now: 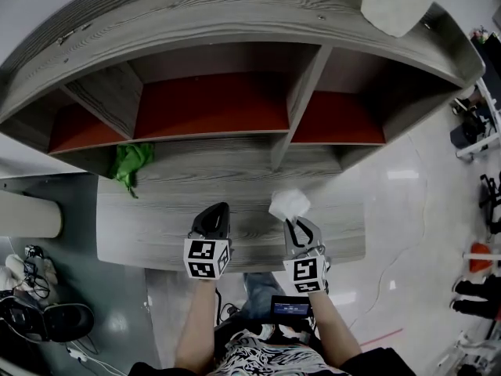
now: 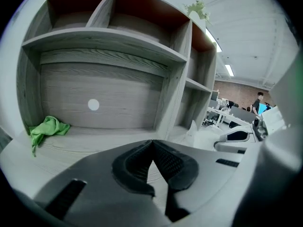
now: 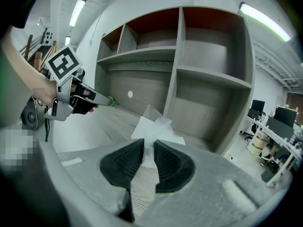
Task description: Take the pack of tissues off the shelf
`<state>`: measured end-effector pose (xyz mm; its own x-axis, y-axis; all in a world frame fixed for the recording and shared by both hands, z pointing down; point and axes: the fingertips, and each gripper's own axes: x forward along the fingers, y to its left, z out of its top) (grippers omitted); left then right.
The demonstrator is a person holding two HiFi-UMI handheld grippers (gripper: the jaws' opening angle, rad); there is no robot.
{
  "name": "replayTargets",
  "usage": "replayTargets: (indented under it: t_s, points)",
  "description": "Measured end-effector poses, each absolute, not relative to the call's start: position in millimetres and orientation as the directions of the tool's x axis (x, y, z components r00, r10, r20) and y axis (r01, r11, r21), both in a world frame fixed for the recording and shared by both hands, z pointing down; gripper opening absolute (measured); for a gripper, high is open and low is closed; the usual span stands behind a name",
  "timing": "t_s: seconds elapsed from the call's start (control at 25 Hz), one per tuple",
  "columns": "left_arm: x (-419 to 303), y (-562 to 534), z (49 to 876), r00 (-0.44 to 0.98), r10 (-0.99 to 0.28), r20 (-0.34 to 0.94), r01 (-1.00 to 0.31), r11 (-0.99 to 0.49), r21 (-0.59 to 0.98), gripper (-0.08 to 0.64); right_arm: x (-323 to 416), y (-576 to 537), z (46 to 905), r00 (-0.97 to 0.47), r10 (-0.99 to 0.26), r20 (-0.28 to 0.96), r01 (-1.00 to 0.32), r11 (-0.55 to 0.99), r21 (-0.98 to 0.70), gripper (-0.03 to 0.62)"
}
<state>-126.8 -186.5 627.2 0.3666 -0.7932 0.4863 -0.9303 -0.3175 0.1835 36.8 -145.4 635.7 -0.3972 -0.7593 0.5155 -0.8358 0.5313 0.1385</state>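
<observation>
Right gripper [image 3: 147,157]: fingers clenched on the near edge of the pack of tissues [image 3: 154,129], which hangs over the front of the shelf [image 1: 196,175] at its lower board, apparently so it can be drawn clear. Left gripper [image 2: 152,162]: fingers closed on nothing, idle alongside. A green cloth [image 2: 47,127] lies at far left.

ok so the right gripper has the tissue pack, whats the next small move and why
Probably draw the right gripper back toward you, past the front edge of the shelf. Its jaws are pinched on the tissue pack, which the head view shows inside that edge, so it isn't off the shelf yet. The left gripper is shut and empty.
</observation>
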Motion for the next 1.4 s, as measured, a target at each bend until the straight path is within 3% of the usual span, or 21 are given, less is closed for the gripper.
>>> replayTargets:
  t_s: [0.6,1.4]
  points:
    - [-106.0,-175.4,660.1,0.388,-0.747,0.539,-0.921,-0.341,0.191,0.006,37.9,-131.2,668.4,-0.425,-0.708,0.564,-0.783,0.600,0.163,0.067]
    - [-104.2,-166.8,661.7,0.431,-0.714,0.551,-0.901,-0.373,0.222,0.006,33.1,-120.9,687.0,-0.450,-0.644,0.619,-0.817,0.577,0.007,0.098]
